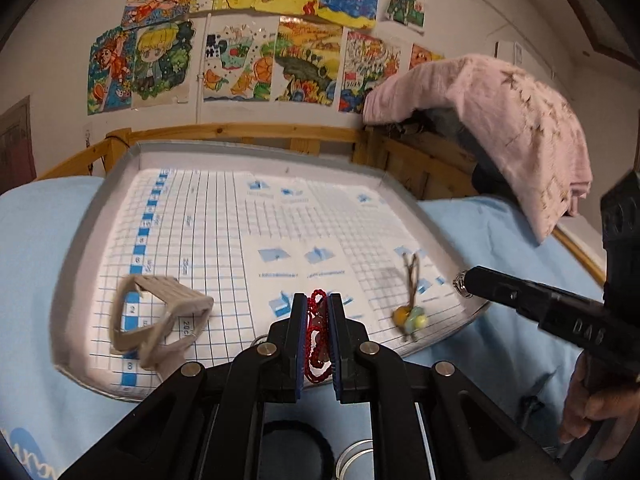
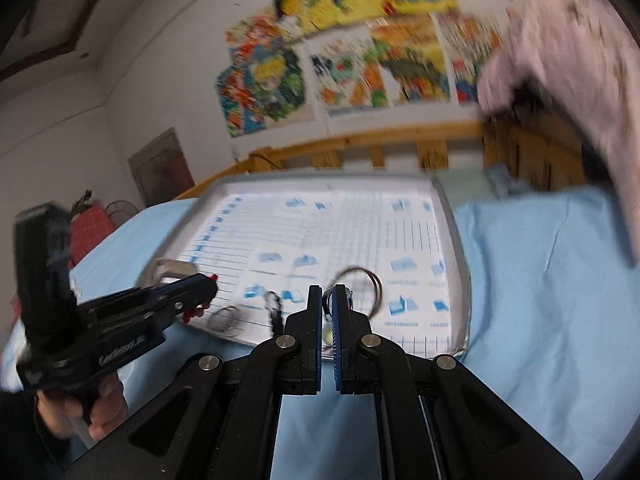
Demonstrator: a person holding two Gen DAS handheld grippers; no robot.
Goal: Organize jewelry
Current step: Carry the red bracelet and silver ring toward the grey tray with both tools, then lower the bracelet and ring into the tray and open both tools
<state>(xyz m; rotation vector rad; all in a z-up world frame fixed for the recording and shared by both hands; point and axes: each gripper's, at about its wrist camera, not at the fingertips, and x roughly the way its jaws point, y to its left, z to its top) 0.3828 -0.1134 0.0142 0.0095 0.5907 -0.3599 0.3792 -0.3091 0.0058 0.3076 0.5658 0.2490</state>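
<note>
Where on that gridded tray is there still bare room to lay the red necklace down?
The tray's far half, up to its back rim, is bare. So is the middle strip between the beige band and the beaded charm. The near edge is crowded.

Left gripper (image 1: 318, 312): black linkage arms, blue finger pads, silver pivot screws.
Right gripper (image 2: 328, 304): same black build, blue ridged pads, round metal pins.
Handles: black pistol grips with pale lettering.
Sleeve (image 2: 16, 432): dark cuff.
</note>
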